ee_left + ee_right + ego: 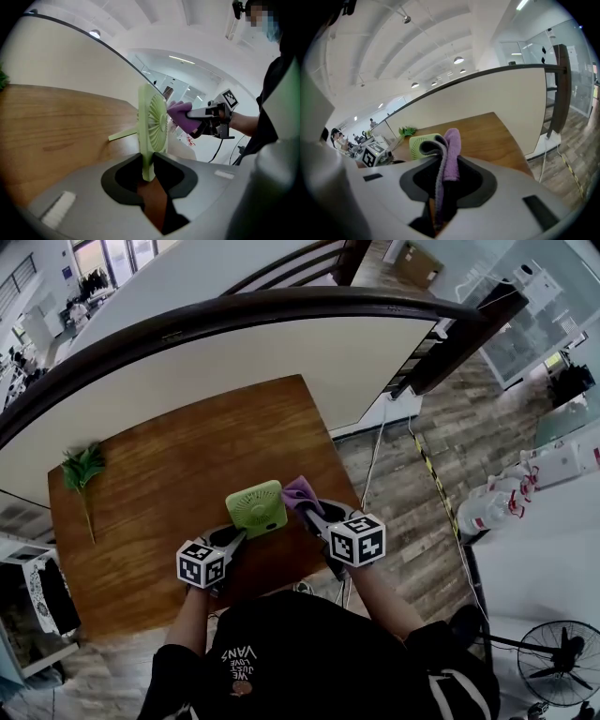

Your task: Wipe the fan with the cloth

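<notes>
A small light-green fan (256, 507) is held upright over the wooden table (169, 474). My left gripper (236, 538) is shut on the fan's lower edge (148, 164), its grille (157, 123) facing right. The right gripper (307, 511) is shut on a purple cloth (300, 491), which sticks up between its jaws (449, 152). In the left gripper view the cloth (180, 115) sits right beside the fan's grille, close to touching it. In the right gripper view the fan (423, 140) shows just behind the cloth.
A green plant sprig (82, 470) lies at the table's far left. A curved dark-railed white wall (281, 343) bounds the table's far side. A white cable (375, 451) hangs at the table's right edge above wood flooring. A black floor fan (561, 662) stands at lower right.
</notes>
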Demonstrator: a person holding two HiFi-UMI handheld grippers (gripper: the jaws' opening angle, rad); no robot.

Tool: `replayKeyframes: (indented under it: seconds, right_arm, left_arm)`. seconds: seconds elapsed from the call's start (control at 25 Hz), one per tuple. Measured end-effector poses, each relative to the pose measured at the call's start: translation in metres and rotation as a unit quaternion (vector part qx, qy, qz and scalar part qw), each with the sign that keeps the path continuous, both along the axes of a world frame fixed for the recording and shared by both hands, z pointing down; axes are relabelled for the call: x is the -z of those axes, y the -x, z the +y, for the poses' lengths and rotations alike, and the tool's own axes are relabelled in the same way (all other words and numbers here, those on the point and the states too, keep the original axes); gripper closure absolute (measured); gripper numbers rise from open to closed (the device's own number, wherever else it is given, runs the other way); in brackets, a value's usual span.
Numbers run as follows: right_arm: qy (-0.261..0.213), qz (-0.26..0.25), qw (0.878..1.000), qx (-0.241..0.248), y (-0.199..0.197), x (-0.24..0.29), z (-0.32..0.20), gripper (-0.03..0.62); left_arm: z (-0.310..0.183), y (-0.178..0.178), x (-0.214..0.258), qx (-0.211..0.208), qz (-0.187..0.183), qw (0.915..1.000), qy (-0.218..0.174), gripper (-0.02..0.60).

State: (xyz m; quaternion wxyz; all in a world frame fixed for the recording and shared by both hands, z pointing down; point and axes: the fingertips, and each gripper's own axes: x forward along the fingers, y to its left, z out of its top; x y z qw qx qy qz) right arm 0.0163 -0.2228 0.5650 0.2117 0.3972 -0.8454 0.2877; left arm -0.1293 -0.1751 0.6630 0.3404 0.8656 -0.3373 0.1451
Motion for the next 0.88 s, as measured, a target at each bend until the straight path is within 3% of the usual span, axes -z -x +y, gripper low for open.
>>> replayKeyframes:
  seconds: [0.16,0.32,0.52,0.68,0.88]
  right_arm:
    - [-0.02,-0.037,0.998,0.043,0.024,0.014,0.015,0.499]
    - [-0.013,-0.07,0.99,0.119,0.062,0.015,0.031,0.499]
    - [-0.01,-0.039,0.974,0.224,0.107,-0.001,0.051,0.499]
    - [-0.015,0.008,0.97,0.241,0.124,-0.02,0.048,0.499]
    - [-0.01,0.03,0.975,0.222,0.126,-0.033,0.041,0.499]
  left_arm:
    - [0.0,0.0,0.001,-0.001,0.006,1.0,-0.004,0.494]
    - [0.0,-0.001,0.001,-0.002,0.009,0.9999,-0.008,0.495]
    - [0.001,-0.003,0.002,-0.01,0.008,0.9999,-0.01,0.495]
    - [0.0,-0.003,0.002,-0.01,0.008,0.9999,-0.01,0.495]
    - [0.001,-0.001,0.002,-0.014,0.012,0.9998,-0.005,0.497]
